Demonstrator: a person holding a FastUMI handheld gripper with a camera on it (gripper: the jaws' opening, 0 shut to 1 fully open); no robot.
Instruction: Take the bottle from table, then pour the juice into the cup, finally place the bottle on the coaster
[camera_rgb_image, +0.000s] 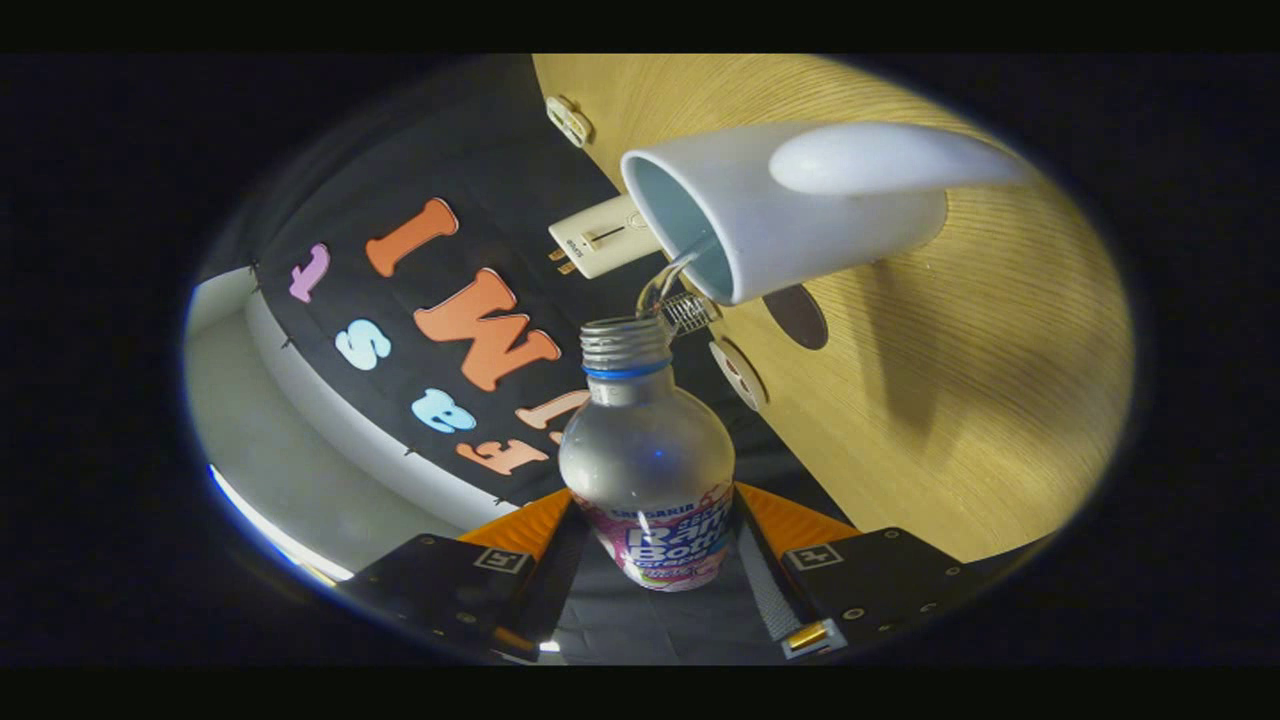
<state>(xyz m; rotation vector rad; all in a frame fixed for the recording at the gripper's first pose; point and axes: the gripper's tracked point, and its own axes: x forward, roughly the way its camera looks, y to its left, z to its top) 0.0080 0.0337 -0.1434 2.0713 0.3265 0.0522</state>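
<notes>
A clear plastic bottle with a colourful label and a blue neck ring sits between my fingers, and my gripper is shut on its body. The whole view is rolled over, so the bottle is tipped. Its open threaded mouth lies just short of the rim of a white cup with a handle. A thin clear stream runs from the mouth into the cup. Beside the cup's base, on the wooden table, lies a dark round coaster, partly hidden by the cup.
A white plug adapter lies at the table's edge beyond the cup. A small white round piece sits on the table beyond the bottle's shoulder. Another white fitting lies farther along the edge. The booth's black cloth wall stands behind.
</notes>
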